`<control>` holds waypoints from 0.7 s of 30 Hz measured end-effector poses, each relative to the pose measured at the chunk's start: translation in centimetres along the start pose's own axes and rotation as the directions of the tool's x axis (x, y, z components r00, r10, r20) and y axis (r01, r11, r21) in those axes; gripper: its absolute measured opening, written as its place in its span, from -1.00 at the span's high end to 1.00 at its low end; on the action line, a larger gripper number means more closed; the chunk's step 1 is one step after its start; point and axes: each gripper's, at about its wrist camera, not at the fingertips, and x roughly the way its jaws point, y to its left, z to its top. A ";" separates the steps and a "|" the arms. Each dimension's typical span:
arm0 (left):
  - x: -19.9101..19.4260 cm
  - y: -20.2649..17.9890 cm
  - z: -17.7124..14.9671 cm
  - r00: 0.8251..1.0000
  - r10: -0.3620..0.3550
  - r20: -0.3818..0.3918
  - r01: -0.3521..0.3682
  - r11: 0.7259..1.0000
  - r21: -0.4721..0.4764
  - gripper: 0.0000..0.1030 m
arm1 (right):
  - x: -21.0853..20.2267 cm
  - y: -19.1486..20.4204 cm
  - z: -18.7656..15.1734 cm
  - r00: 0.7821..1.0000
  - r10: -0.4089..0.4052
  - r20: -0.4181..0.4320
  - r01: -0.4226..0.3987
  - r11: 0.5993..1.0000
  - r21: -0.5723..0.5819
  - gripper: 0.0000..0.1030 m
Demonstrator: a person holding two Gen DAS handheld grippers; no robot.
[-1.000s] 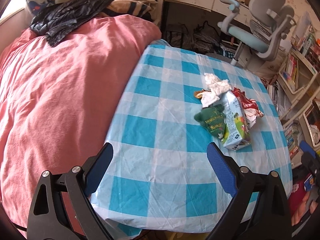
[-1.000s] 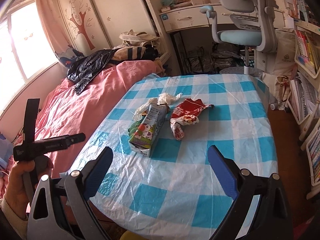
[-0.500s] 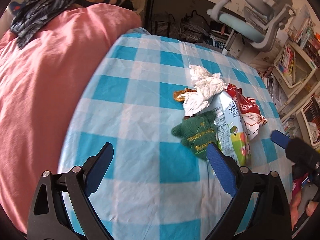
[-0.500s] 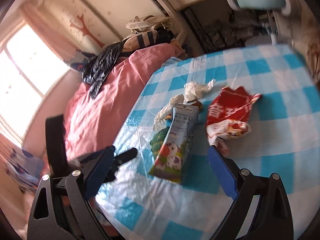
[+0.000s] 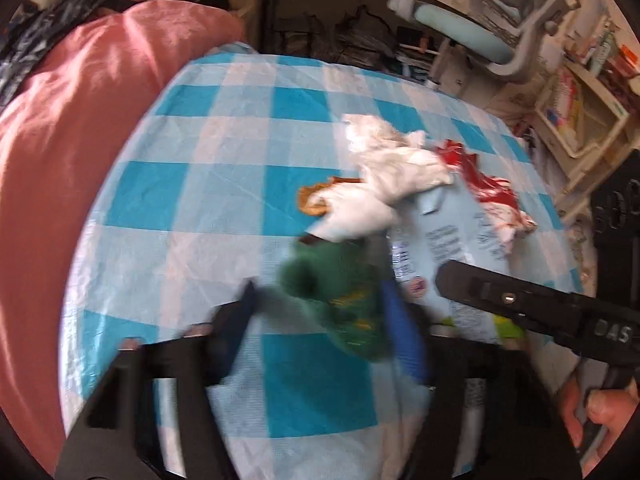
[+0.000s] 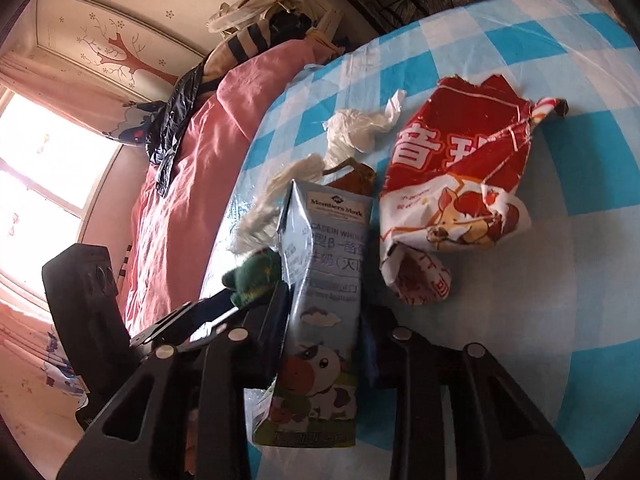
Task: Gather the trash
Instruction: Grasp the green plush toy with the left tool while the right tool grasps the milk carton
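A small heap of trash lies on the blue-and-white checked table (image 5: 200, 184). My left gripper (image 5: 324, 316) is closing on a crumpled green wrapper (image 5: 340, 296), which sits between its pads; the picture is blurred there. My right gripper (image 6: 322, 332) is closing on a pale blue milk carton (image 6: 324, 260), and both pads rest against the carton's sides. Behind them lie a white tissue (image 5: 392, 176), a brown wrapper (image 5: 312, 200) and a torn red snack bag (image 6: 460, 184). The right wrist view shows the green wrapper (image 6: 256, 276) just left of the carton.
A bed with a pink cover (image 5: 60, 140) runs along the table's left side. Beyond the far edge stand an office chair (image 5: 500, 20) and, to the right, a shelf of books (image 5: 580, 112). A hand (image 5: 600, 412) holds the right gripper's grip.
Both grippers came down and forward onto the heap. Their jaws went from wide apart to narrow, the left around the green wrapper, the right around the milk carton.
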 end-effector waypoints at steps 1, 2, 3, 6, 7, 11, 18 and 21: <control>0.0 0.1 0.0 0.999 -0.034 -0.018 0.034 0.999 -0.006 0.44 | -0.1 0.1 -0.1 1.000 -0.003 -0.003 0.002 1.000 -0.005 0.38; -0.1 0.3 0.0 0.999 -0.049 -0.024 0.048 0.999 -0.013 0.46 | -0.2 0.1 -0.2 1.000 -0.007 -0.006 0.007 1.000 -0.011 0.38; -0.3 0.4 -0.2 0.998 -0.055 -0.028 0.055 0.998 -0.013 0.49 | -0.4 0.2 -0.3 1.000 -0.013 -0.008 0.013 1.000 -0.017 0.38; -1.3 1.3 -0.9 0.998 -0.059 -0.035 0.059 0.998 -0.024 0.53 | -1.2 0.3 -1.2 0.999 -0.046 -0.015 0.045 0.998 -0.035 0.38; -1.9 1.7 -1.2 0.998 -0.059 -0.033 0.058 0.998 -0.031 0.53 | -1.7 0.3 -1.7 0.998 -0.058 -0.019 0.057 0.998 -0.039 0.38; -4.3 3.0 -2.4 0.999 -0.048 -0.018 0.047 0.997 -0.058 0.53 | -3.3 0.3 -3.2 0.997 -0.078 -0.019 0.077 0.997 -0.032 0.39; -8.0 2.9 -6.2 1.000 -0.009 0.011 0.010 0.999 -0.037 0.53 | -6.3 2.0 -7.1 0.998 -0.060 0.032 0.061 0.997 -0.052 0.40; -9.6 2.7 -7.8 0.999 -0.011 0.031 0.012 0.999 -0.036 0.53 | -7.1 2.7 -8.9 0.990 -0.126 0.055 0.131 0.986 -0.098 0.40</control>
